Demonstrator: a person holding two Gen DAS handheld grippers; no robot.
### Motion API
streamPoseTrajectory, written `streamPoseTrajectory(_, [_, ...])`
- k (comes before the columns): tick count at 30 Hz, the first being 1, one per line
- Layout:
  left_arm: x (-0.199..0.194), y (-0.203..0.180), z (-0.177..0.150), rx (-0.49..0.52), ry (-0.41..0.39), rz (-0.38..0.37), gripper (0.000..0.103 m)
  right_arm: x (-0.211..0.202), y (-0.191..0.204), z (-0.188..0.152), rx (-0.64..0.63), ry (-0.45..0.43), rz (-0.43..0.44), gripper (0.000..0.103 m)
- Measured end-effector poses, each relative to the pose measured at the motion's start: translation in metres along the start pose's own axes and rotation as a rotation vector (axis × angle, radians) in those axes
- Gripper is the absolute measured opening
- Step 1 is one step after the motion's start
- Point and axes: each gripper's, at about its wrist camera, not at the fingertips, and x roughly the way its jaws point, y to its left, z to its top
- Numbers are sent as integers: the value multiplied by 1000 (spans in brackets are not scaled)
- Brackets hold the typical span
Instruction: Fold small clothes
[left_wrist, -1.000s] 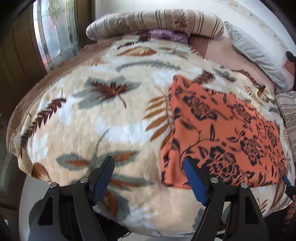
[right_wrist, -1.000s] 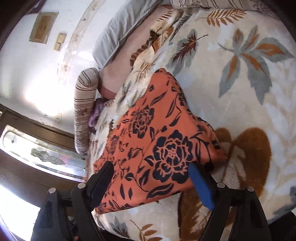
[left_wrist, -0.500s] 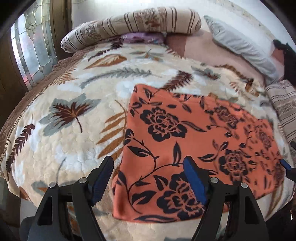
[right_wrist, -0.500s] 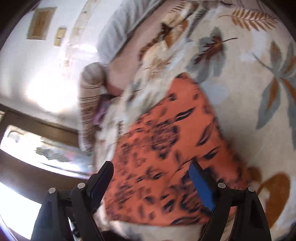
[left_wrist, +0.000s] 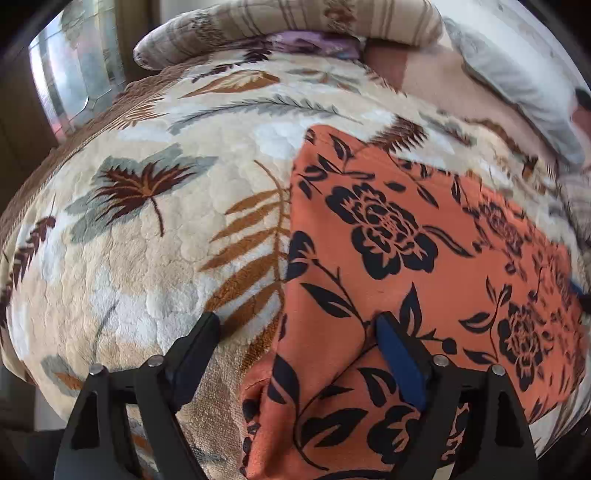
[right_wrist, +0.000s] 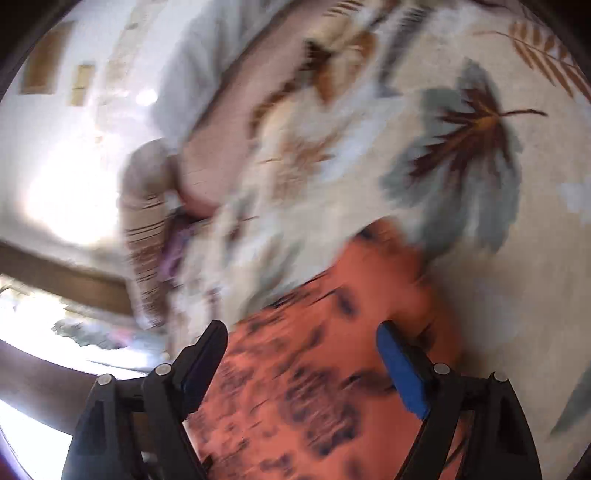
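The orange floral garment (left_wrist: 424, 280) lies spread on the leaf-patterned blanket (left_wrist: 155, 236) covering the bed, toward the near edge. A second ago the left gripper (left_wrist: 295, 350) sat off to one side of it; since then it has swung across and settled lower, so that the garment's near left corner, slightly rumpled and turned up, now sits between its fingers. Those fingers stand wide apart and grip nothing. The right gripper (right_wrist: 303, 362) has also closed in: the cloth that filled the middle of its view before now bulks close under its fingers, which are spread just as wide and hold nothing.

To my eye both tools are lining up on the near edge for the opening fold, which is not yet begun.

The right wrist view is heavily smeared by motion, so I cannot say which edge or corner that gripper is over, or whether its fingers touch the cloth. In the left view the garment's nearest hem runs off the bottom of the picture behind the gripper body, and its right end blurs out near the striped pillow (left_wrist: 295, 18) side.
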Motion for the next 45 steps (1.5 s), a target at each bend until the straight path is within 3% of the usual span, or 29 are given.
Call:
streamPoseTrajectory(2, [-4,0,0,13,3,2,88,-3,-15,1,97,-42,61,84])
streamPoseTrajectory(6, [-5,1,3,22,8,7,88,-15,7,-6,0,-50,133,85])
streamPoseTrajectory(9, [-4,4,1,-4,22,6,88,3,-4,-4,-9,-14,-28,83])
streamPoseTrajectory(11, [-17,4,-1,-1,8,3,88,-11,2,-15,-5,-48,-1,83])
streamPoseTrajectory(13, [-31,4,-4,20,-32,3,88,-34,24,-37,-90,-72,27,83])
streamPoseTrajectory(15, [-42,6,-7,25,-62,-9,88,-49,41,-67,-150,-41,68,83])
streamPoseTrajectory(17, [-40,10,-11,20,-47,2,88,-63,46,-102,-191,-28,96,84])
streamPoseTrajectory(20, [-17,22,-24,7,65,54,89,-67,25,-138,-191,1,35,85])
streamPoseTrajectory(22, [-22,27,-30,-8,49,47,89,-60,-3,-151,-123,35,-40,85])
streamPoseTrajectory(24, [-37,27,-32,-2,27,42,89,-72,-12,-155,-81,-1,10,85])
streamPoseTrajectory(27, [-52,26,-34,17,-19,36,89,-87,2,-157,-151,-48,30,85])
streamPoseTrajectory(30, [-31,29,-42,21,79,66,89,-74,-21,-157,-110,-1,-36,85])
streamPoseTrajectory(31, [-25,32,-44,10,98,49,90,-76,-28,-158,-76,-12,-4,85])
streamPoseTrajectory(34, [-41,41,-44,-47,53,26,90,-90,-19,-156,-105,-48,-1,85])
streamPoseTrajectory(36, [-49,40,-43,-33,11,20,90,-100,-13,-159,-149,-93,13,85])
streamPoseTrajectory(37, [-47,40,-43,-12,12,36,90,-101,-16,-158,-148,-102,9,85])
streamPoseTrajectory(39, [-33,40,-43,8,86,82,90,-91,-36,-154,-60,-65,-42,86])
streamPoseTrajectory(40, [-33,42,-43,-9,96,64,90,-96,-41,-154,-31,-76,-5,85])
streamPoseTrajectory(43, [-62,43,-35,-59,-23,52,90,-115,-25,-154,-99,-130,12,86])
streamPoseTrajectory(45, [-67,36,-21,-35,-49,38,90,-121,-20,-154,-147,-162,-9,86])
